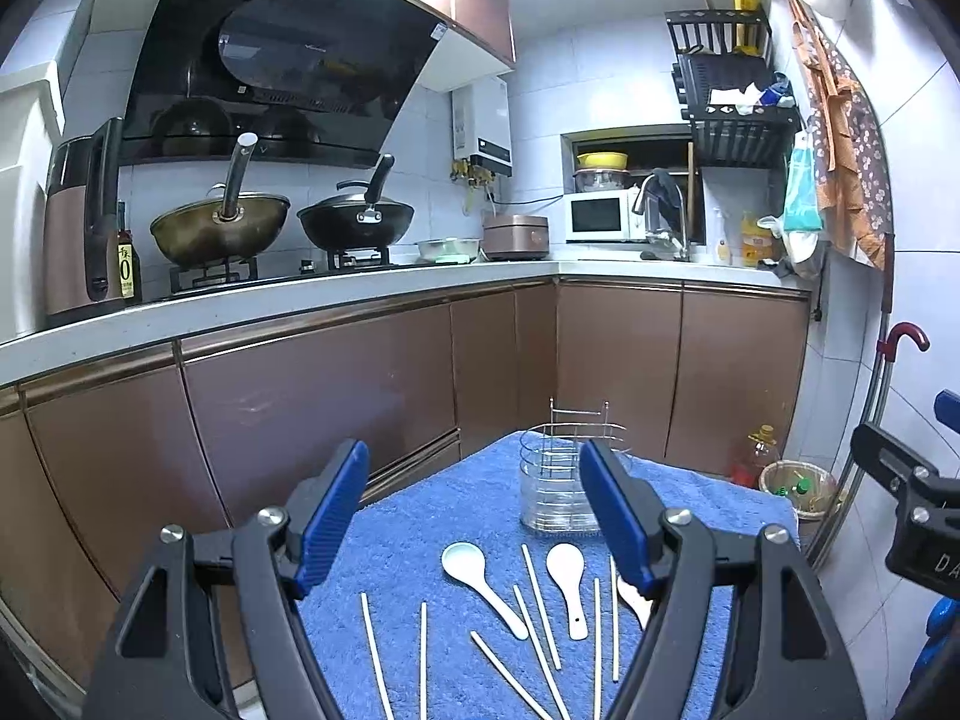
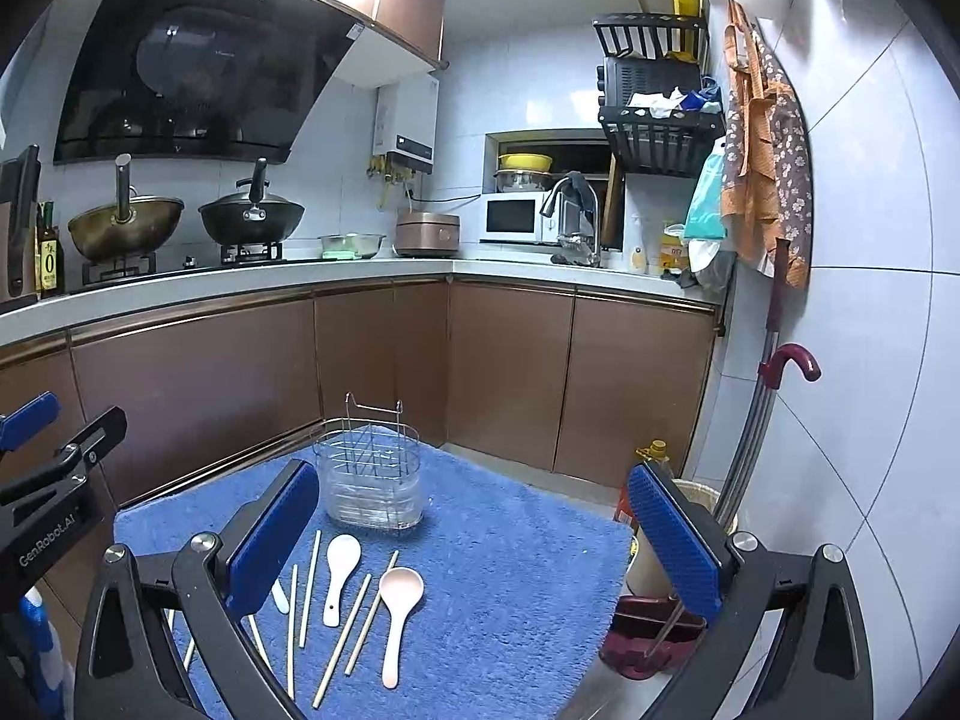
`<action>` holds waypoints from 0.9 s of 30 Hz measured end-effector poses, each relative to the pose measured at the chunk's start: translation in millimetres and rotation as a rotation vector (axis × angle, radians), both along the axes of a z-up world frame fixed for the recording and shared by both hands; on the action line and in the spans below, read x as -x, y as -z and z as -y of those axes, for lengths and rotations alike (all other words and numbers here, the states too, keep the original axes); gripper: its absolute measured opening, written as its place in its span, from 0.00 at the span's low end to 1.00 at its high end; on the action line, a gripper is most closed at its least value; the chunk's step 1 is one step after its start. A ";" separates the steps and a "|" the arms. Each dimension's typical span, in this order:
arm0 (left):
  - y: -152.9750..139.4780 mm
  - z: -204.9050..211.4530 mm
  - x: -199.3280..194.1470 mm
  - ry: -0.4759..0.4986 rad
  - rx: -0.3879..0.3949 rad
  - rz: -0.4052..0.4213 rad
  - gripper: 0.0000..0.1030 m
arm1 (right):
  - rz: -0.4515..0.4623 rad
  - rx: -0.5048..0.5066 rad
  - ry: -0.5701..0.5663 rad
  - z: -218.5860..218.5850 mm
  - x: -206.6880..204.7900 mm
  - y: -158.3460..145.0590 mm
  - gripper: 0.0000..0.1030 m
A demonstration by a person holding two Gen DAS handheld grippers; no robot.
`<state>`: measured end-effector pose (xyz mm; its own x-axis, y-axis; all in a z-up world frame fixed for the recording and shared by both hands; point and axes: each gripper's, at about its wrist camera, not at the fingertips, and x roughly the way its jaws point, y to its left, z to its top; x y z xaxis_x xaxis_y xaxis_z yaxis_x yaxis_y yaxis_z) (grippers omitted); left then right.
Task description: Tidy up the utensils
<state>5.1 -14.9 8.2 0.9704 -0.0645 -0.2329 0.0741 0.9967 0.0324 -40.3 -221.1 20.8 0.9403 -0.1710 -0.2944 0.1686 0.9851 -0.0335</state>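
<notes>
A blue towel (image 1: 420, 540) (image 2: 510, 540) holds the utensils. At its far end stands a wire-and-clear-plastic utensil holder (image 1: 558, 480) (image 2: 372, 480), upright and empty as far as I can see. Nearer lie two white spoons (image 1: 474, 576) (image 1: 567, 582) and several pale chopsticks (image 1: 540, 606) (image 2: 309, 588). The right wrist view shows a white spoon (image 2: 339, 570) and a pinkish spoon (image 2: 399, 606). My left gripper (image 1: 474, 510) hovers open above the utensils, holding nothing. My right gripper (image 2: 474, 540) is likewise open and empty over the towel.
Brown cabinets (image 1: 312, 396) and a white counter (image 1: 360, 294) with two woks lie beyond the towel. On the floor to the right are a woven basket (image 1: 798, 486), an oil bottle (image 2: 651, 456), a red bin (image 2: 648, 636) and a red-handled umbrella (image 2: 792, 360).
</notes>
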 end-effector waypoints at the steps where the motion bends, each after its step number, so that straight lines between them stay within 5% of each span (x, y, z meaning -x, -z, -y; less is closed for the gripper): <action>1: 0.3 0.4 -0.5 0.003 0.002 -0.002 0.69 | -0.004 -0.001 -0.002 1.9 -2.0 -0.9 1.00; 27: 7.5 -16.0 -19.1 -0.019 0.076 -0.013 0.69 | -0.051 0.019 -0.018 -2.2 -25.2 9.7 1.00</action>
<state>24.1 1.1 0.7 0.9685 -0.0647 -0.2406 0.0555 0.9975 -0.0447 -15.1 -218.9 11.1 0.9273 -0.1596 -0.3386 0.1480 0.9872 -0.0599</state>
